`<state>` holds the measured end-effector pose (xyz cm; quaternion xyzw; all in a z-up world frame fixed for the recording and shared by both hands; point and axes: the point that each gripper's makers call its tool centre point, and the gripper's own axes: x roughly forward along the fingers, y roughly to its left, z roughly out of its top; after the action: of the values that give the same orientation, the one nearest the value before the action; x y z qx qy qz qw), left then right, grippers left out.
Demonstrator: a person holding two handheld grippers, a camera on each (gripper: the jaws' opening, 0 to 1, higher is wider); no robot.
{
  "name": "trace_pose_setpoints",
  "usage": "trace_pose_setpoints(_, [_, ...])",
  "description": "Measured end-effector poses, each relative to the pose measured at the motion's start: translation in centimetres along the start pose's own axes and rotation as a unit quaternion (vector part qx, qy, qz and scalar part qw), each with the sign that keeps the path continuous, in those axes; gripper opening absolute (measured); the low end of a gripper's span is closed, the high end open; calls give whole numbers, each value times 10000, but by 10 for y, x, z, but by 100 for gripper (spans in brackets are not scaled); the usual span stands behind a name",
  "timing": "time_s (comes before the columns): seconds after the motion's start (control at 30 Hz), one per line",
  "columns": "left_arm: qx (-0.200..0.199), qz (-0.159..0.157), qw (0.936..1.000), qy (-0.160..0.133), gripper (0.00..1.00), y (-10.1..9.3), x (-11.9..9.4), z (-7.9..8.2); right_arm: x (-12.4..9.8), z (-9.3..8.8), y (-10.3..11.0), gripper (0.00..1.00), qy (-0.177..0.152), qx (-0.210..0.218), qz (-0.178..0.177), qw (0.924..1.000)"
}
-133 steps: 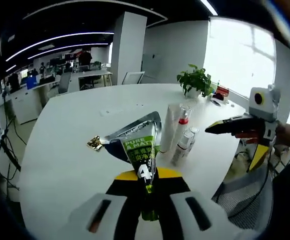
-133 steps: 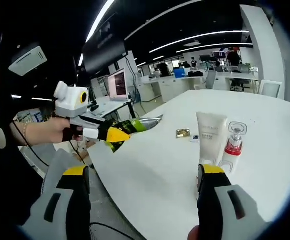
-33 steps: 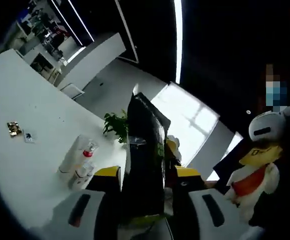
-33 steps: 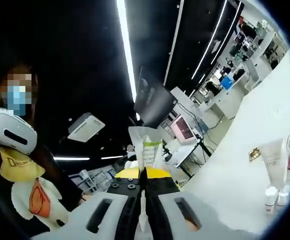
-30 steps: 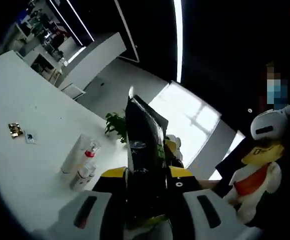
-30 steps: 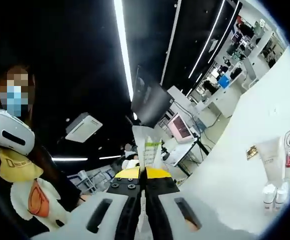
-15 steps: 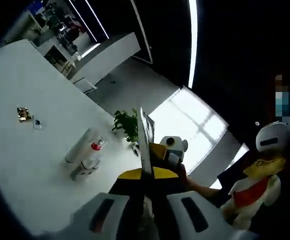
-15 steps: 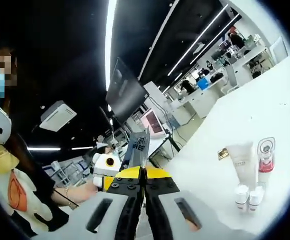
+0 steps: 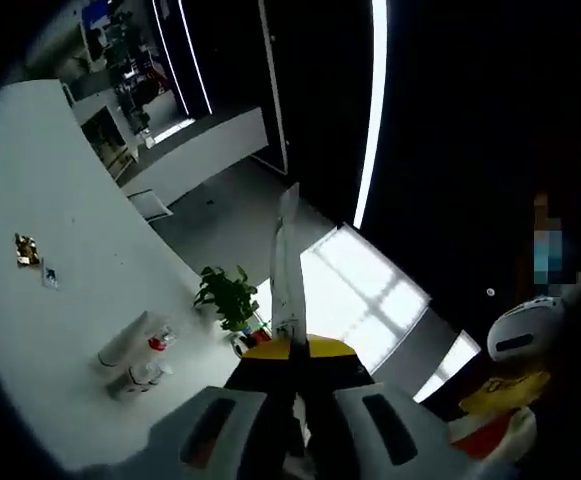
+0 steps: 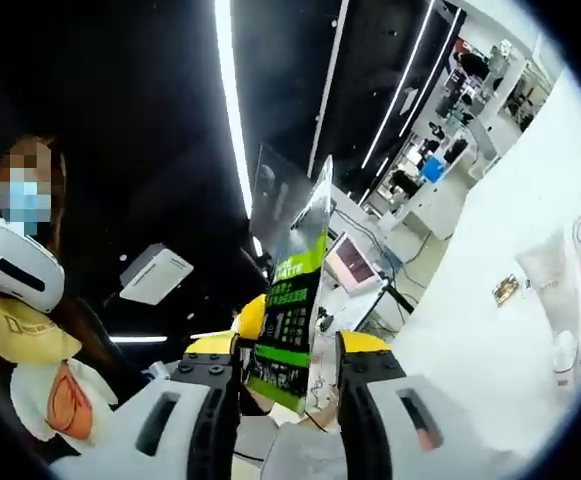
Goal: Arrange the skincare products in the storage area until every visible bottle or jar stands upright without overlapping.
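- While it points up toward a dark ceiling, the left tool (image 9: 292, 352) in the left gripper view has its yellow-tipped jaws pinched on a thin silver foil sachet (image 9: 287, 268), seen edge-on and rising straight between them.
- Far to the left lies the white round-edged worktop (image 9: 30, 330), its curved rim running past a green potted plant (image 9: 228, 293) at the far side, with wide bare surface on the near side.
- On it I count one white squeeze tube (image 9: 122, 340), one clear bottle with a red collar (image 9: 157, 340) and one small clear bottle (image 9: 136, 377), clustered close together, all lying sideways in this tilted view; whether they stand or lie I cannot tell.
- One small gold wrapper (image 9: 24, 248) sits well apart from them, with a tiny scrap just beside it.
- In the right gripper view, the right tool (image 10: 288, 345) has its jaws set apart, and the sachet, green-and-black printed here, stands between them; whether they grip it I cannot tell.
- At the right edge the worktop carries the tube, the red-collared bottle and small white-capped bottles, partly cut off, with the gold wrapper near them.
- A person in a white headset (image 10: 15, 267) shows at left.
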<state>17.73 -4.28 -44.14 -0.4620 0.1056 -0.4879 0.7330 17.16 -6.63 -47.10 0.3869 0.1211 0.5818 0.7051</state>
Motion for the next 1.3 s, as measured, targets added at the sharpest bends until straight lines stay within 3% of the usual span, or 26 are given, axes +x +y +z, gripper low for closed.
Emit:
trace_pose_setpoints(0.07, [48, 43, 10000, 44, 0, 2, -2, -1, 1, 2, 0, 17, -100, -130, -64, 9998])
trace_pose_setpoints(0.17, [91, 233, 9996, 99, 0, 9, -7, -2, -1, 7, -7, 9, -296, -458, -344, 9979])
trace_pose_setpoints(0.27, [293, 614, 9973, 292, 0, 22, -11, -7, -1, 0, -16, 6, -156, -674, -752, 9948])
trace_pose_setpoints(0.37, [632, 962, 9919, 534, 0, 32, -10, -11, -3, -4, -20, 3, -166, -609, -1019, 9928])
trace_pose_setpoints(0.43, [987, 1391, 9819, 821, 0, 42, -10, -14, -6, -6, -28, 2, -246, -509, -1358, 9891])
trace_pose_setpoints(0.47, [1284, 1628, 9734, 976, 0, 49, -10, -15, -10, -11, -40, 2, -152, -480, -1742, 9834])
trace_pose_setpoints(0.5, [1637, 1890, 9613, 1156, 0, 57, -11, -18, -9, -13, -42, 2, -130, -491, -1850, 9814])
trace_pose_setpoints(0.53, [1952, 1917, 9546, 1180, 0, 59, -8, -17, -9, -14, -43, 1, -137, -518, -1912, 9801])
trace_pose_setpoints(0.57, [2219, 1774, 9524, 1109, 1, 55, -4, -15, -9, -12, -42, 1, -216, -560, -1875, 9804])
trace_pose_setpoints(0.6, [2296, 1721, 9524, 1027, 2, 54, -2, -13, -9, -9, -40, 1, -316, -535, -1830, 9811])
trace_pose_setpoints(0.67, [1620, 1567, 9703, 878, 6, 51, 0, -13, -10, -3, -35, 1, -542, -234, -1674, 9841])
trace_pose_setpoints(0.73, [1493, 1469, 9736, 908, 14, 52, -2, -15, -10, 1, -29, 1, -642, -214, -1517, 9861])
trace_pose_setpoints(0.87, [1353, 1411, 9749, 1065, 20, 55, -8, -24, -8, 0, -27, 1, -625, -124, -1419, 9878])
trace_pose_setpoints(0.97, [1083, 1397, 9798, 933, 14, 57, -14, -20, -9, -6, -29, 1, -582, -99, -1453, 9876])
trace_pose_setpoints(1.03, [1104, 1429, 9797, 869, 4, 60, -19, -18, -10, -9, -32, 1, -572, -48, -1498, 9871])
trace_pose_setpoints(1.07, [1054, 1405, 9809, 835, 2, 59, -21, -18, -11, -13, -37, 1, -487, -60, -1654, 9850])
trace_pose_setpoints(1.3, [869, 1600, 9792, 892, 0, 68, -28, -22, -9, -21, -51, 1, -316, -97, -1902, 9812])
